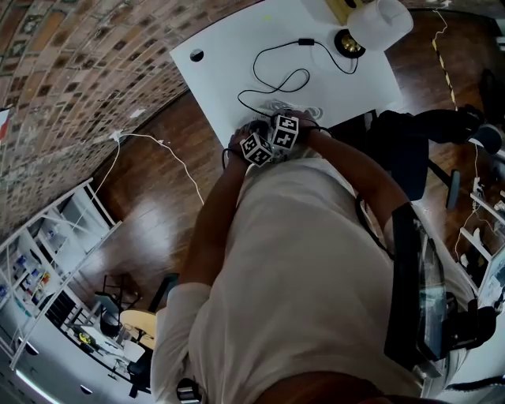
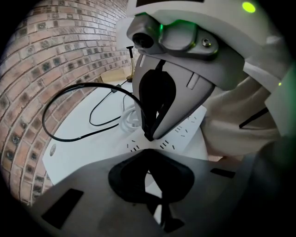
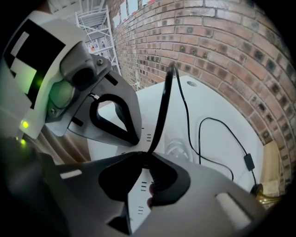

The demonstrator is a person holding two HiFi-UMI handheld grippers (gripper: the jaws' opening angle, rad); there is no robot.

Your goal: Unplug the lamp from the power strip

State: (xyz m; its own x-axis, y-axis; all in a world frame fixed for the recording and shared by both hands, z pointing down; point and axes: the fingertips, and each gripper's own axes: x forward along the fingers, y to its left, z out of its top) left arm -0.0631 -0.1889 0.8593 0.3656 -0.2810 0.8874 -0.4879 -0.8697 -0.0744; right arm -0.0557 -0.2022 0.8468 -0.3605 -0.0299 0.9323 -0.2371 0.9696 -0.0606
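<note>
At the near edge of the white worktop (image 1: 229, 67) the 2 claws stand close together, both pointing steeply down at the white power strip (image 2: 186, 131), their marker cubes side by side in the head view. The right claw (image 3: 147, 153) is clamped on the lamp's black cord (image 3: 163, 109) right at the strip; the cord rises from between the pinched tips, and the plug itself is hidden. The left claw (image 2: 149, 151) is closed, its tips meeting with nothing between them, just beside the right claw over the strip's sockets; whether it presses on the strip I cannot tell. From there the cord loops across the worktop, past a small inline switch (image 1: 306, 41), to the lamp (image 1: 380, 22), which stands at the far edge with a white shade over a round base. A coiled white cable (image 2: 130, 118) lies just beyond the strip. A brick wall (image 1: 71, 63) runs along the worktop's left side.
</note>
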